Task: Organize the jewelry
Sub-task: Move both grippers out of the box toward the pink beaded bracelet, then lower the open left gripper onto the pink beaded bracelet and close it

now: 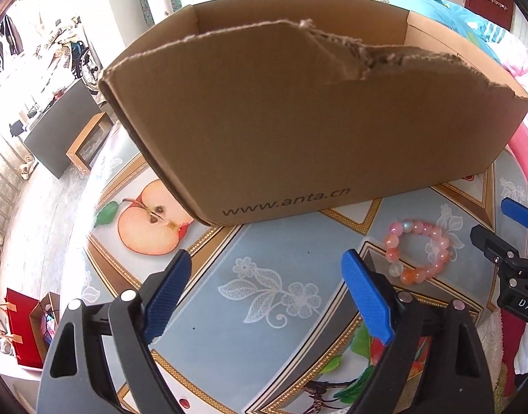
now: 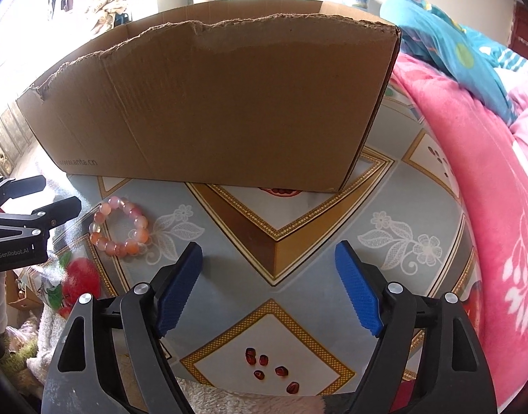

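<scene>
— Well, how are the two tools seen to be set?

— Both are spread wide with nothing gripped: the left gripper (image 1: 265, 288) and the right gripper (image 2: 269, 277) are held above the patterned tablecloth (image 2: 298, 310), only cloth showing between the blue pads (image 1: 367, 296).

— And where is the jewelry found?

— A pink beaded bracelet (image 1: 417, 252) is laid flat on the cloth, just in front of the torn cardboard box (image 2: 212, 103), between the two grippers and touched by neither. What lies inside the box cannot be told.

My left camera is looking steeply down over the desk (image 1: 264, 276), close to the cardboard box (image 1: 298, 120); my right is sharing that box and the bracelet (image 2: 120, 227) at ten o'clock.
</scene>
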`<state>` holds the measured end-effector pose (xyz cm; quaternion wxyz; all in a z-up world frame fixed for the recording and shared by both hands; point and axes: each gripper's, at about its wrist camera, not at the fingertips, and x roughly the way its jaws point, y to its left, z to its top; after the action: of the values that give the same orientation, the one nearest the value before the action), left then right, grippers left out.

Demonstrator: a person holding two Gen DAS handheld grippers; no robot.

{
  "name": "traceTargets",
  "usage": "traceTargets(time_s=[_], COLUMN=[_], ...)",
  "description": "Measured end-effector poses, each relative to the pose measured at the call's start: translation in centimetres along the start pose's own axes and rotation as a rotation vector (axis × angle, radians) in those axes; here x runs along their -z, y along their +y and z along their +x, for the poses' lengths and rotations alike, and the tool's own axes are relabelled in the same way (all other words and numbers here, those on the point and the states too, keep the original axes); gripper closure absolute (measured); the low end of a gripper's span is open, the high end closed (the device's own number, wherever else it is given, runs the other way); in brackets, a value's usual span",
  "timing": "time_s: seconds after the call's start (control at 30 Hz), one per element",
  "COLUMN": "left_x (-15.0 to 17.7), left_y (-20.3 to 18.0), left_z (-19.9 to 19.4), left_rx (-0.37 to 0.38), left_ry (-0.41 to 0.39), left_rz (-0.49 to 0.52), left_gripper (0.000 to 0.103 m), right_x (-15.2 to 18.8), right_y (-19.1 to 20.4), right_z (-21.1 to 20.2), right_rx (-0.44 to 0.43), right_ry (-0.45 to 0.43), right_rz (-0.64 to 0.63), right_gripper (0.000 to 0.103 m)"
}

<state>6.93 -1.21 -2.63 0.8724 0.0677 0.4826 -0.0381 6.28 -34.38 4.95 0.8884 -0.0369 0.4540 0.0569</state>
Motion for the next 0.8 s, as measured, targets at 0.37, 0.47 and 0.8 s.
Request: traceTargets(time_s=[0.37, 0.47, 0.8], left_x=[-0.2, -0.3, 0.2], left_y=[0.3, 0.1, 0.0], left_z=[0.3, 0.4, -1.2], left_rx=[-0.003, -0.004, 0.065], left_ry=[-0.004, -0.005, -0.111], left_rz=[-0.001, 0.000, 0.024], left_gripper=[0.016, 0.016, 0.016], right_x=[-0.4, -0.3, -0.7], right_y=[0.3, 0.4, 0.1], right_z=[0.7, 0.7, -0.4], right_rx=[-0.003, -0.002, -0.031], right_ry=[0.004, 0.004, -0.044], right_rz=[-0.005, -0.005, 0.013], right_gripper=[0.025, 0.025, 0.038])
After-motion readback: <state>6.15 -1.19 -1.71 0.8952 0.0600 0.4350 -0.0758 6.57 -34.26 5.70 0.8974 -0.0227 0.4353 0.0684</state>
